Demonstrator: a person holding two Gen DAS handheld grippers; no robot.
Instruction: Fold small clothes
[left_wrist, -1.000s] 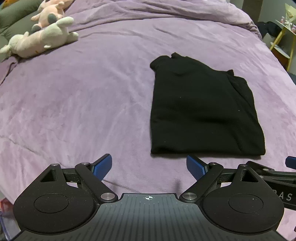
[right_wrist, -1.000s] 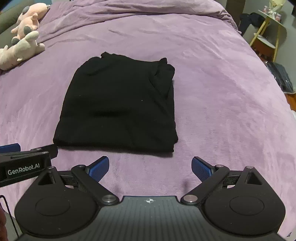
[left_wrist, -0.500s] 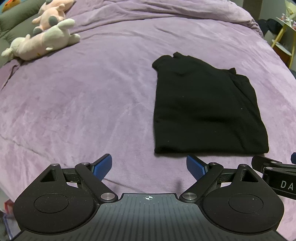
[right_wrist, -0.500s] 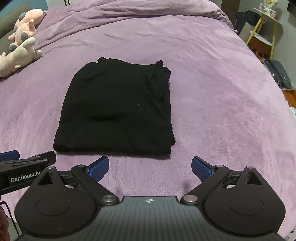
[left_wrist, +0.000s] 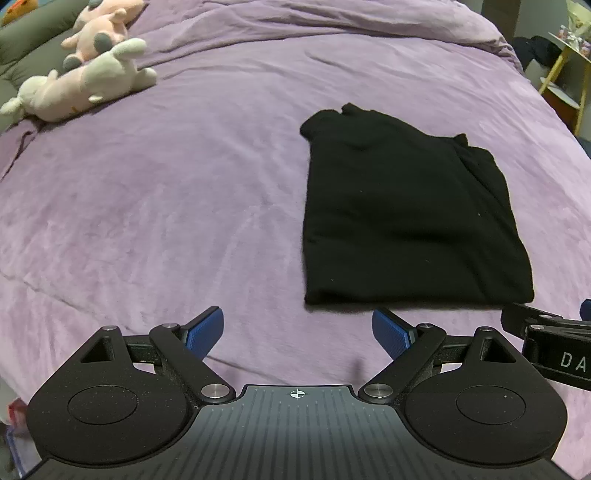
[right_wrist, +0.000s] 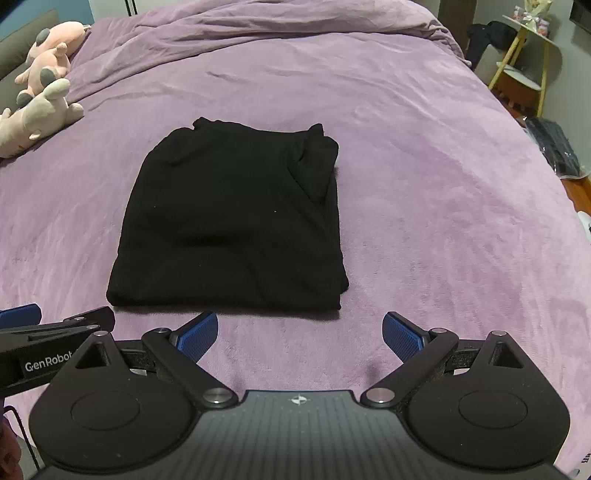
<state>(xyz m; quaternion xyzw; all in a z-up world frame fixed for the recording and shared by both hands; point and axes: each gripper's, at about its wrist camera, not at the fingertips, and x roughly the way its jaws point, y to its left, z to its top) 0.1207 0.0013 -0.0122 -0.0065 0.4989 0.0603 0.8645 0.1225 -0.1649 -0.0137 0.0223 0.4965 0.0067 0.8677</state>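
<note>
"GenRobot" on left gripper (right_wrist: 55, 332), "DA" on right gripper (left_wrist: 554, 343)

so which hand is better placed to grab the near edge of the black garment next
Right, probably. The right hand-held gripper is open and faces the garment squarely, its near edge just ahead between the fingers. The left hand-held gripper, also open, sits off to the garment's left, over bare blanket.
</note>
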